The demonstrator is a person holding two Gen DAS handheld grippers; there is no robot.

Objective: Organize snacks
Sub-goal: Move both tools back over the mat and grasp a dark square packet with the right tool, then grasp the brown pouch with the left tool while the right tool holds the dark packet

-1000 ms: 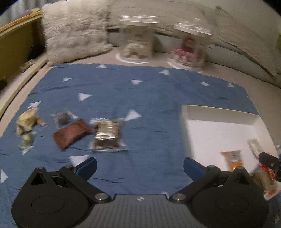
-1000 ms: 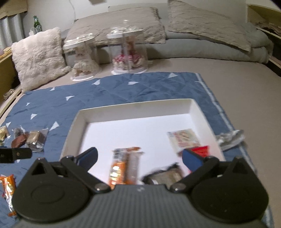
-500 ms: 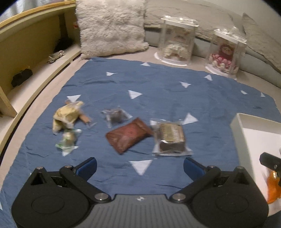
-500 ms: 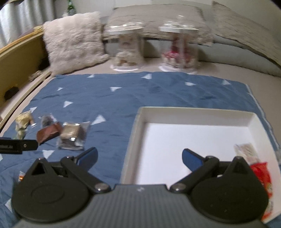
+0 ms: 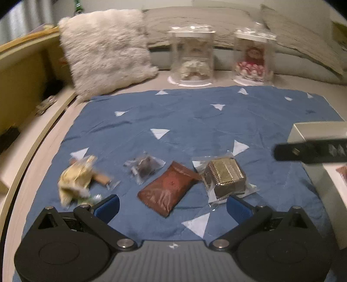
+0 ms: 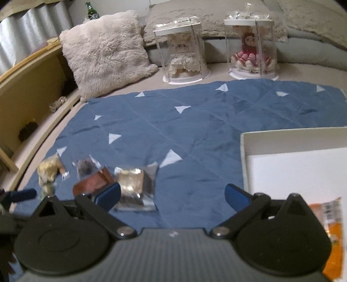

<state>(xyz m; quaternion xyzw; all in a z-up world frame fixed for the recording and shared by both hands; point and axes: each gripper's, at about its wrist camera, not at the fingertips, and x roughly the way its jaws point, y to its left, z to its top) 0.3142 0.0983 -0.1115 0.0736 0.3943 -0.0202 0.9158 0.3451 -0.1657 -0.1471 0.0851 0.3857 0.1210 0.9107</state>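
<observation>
Several wrapped snacks lie on the blue cloth (image 5: pixel 195 121). From left: a yellow-wrapped snack (image 5: pixel 74 180), a small clear packet with a dark piece (image 5: pixel 145 167), a reddish-brown pouch (image 5: pixel 169 188), and a clear-wrapped brown cake (image 5: pixel 225 176). My left gripper (image 5: pixel 173 206) is open just short of the pouch and holds nothing. My right gripper (image 6: pixel 172 195) is open too, with the brown cake (image 6: pixel 134 188) at its left finger. The white tray (image 6: pixel 292 143) lies to the right, with an orange packet (image 6: pixel 331 227) in it. A finger of the right gripper (image 5: pixel 310 149) crosses the left wrist view.
Two clear cases with dolls (image 5: pixel 192 58) (image 5: pixel 252 58) stand beyond the cloth. A fluffy pillow (image 5: pixel 106 52) leans at the back left. A wooden frame (image 5: pixel 23 71) runs along the left. Grey cushions (image 6: pixel 216 15) line the back.
Both grippers have swung left, away from the tray and toward the loose snacks. The snacks now lie closer and more central in both views. Both grippers stay open.
</observation>
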